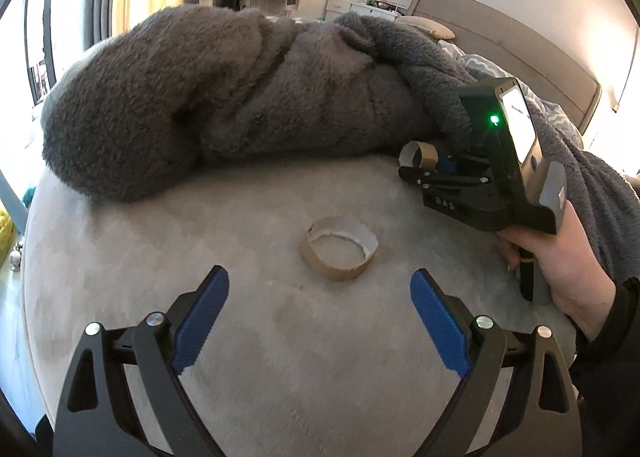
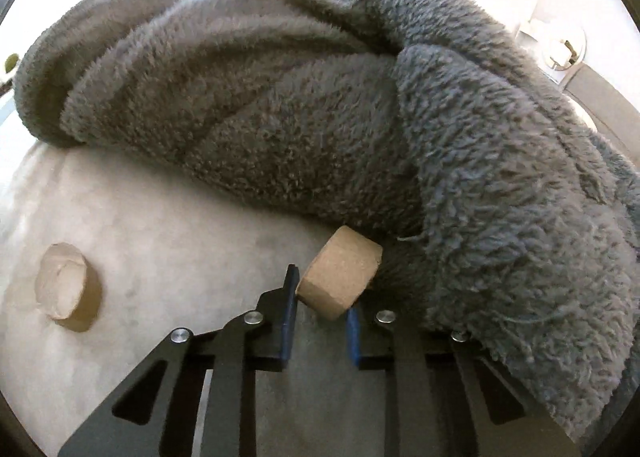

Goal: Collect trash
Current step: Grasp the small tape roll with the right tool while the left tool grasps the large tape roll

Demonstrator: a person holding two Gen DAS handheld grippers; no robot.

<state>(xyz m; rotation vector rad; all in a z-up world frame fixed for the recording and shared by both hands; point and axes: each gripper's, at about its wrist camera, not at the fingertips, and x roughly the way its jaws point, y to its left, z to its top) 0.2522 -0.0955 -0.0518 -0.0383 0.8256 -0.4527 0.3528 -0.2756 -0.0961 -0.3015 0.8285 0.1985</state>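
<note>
The right gripper is clamped on a small cardboard tube core, its blue pads pinching the lower end while the rest pokes out toward one o'clock, against the grey fleece blanket. I'd judge the core feather-light and thin-walled: it should lift easily, but a hard squeeze could crush it, and a grip this near the end may let it pivot.

The left gripper hovers spread wide, holding nothing. At twelve o'clock from it, an empty tape ring lies flat on the pale round ottoman. It looks stiff but hollow; best taken across its wall, one finger inside and one outside.
</note>
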